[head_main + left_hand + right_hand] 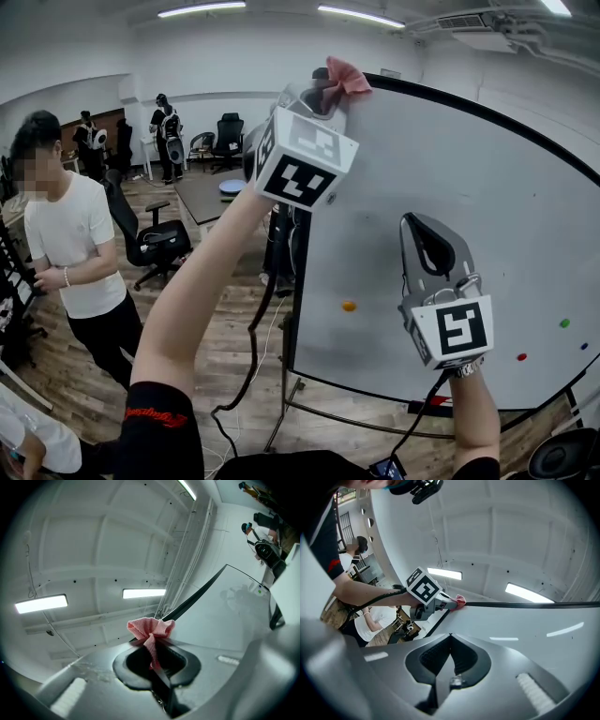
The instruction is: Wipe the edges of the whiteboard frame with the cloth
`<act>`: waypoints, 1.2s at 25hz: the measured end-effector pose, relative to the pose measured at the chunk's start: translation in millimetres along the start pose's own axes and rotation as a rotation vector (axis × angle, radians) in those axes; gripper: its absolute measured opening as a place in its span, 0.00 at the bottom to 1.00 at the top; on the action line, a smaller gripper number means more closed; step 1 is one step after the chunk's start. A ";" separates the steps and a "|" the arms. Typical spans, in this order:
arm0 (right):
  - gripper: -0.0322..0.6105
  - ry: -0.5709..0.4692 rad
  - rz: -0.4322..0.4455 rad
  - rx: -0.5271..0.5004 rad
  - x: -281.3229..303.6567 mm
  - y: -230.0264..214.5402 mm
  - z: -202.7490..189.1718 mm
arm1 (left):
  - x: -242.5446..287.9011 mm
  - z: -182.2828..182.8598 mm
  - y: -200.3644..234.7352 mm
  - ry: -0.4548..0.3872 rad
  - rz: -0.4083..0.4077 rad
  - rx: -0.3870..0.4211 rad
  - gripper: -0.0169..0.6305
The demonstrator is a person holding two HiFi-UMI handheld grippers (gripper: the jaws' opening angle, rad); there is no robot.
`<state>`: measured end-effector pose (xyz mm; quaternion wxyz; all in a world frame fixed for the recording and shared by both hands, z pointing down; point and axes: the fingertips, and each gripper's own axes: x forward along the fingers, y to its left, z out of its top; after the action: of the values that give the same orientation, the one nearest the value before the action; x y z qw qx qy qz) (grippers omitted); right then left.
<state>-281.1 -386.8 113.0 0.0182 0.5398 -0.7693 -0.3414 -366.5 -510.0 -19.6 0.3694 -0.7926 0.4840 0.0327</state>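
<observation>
My left gripper [153, 638] has its jaws clamped on a thin fold of the pink cloth [151, 627]. The cloth's bunched end sits at the top corner of the whiteboard frame [525, 604], while my right gripper [450, 637] is empty, jaws together, lower down by the board face [450, 169]. With so little fabric pinched, dragging along the black edge could tug the cloth free or let the bare jaws scrape the frame. I can't quite tell whether the right gripper is actually bracing the board, and if it isn't, a firm push up there might rock it.
</observation>
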 end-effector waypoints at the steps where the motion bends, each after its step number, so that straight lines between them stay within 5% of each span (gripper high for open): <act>1: 0.05 0.003 0.001 0.000 -0.2 1.2 0.0 | -1.8 -0.5 2.1 0.001 0.004 0.000 0.05; 18: 0.05 -0.012 0.078 0.047 16.8 23.8 -7.9 | -20.7 -19.9 20.5 0.065 0.060 0.046 0.05; 30: 0.05 -0.037 0.125 0.105 11.9 44.0 -13.4 | -82.6 -40.2 25.1 0.078 0.116 -0.001 0.05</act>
<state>-316.8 -395.5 143.3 -0.0027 0.4844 -0.8185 -0.3088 -442.3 -479.9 29.4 0.3475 -0.7640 0.5431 0.0236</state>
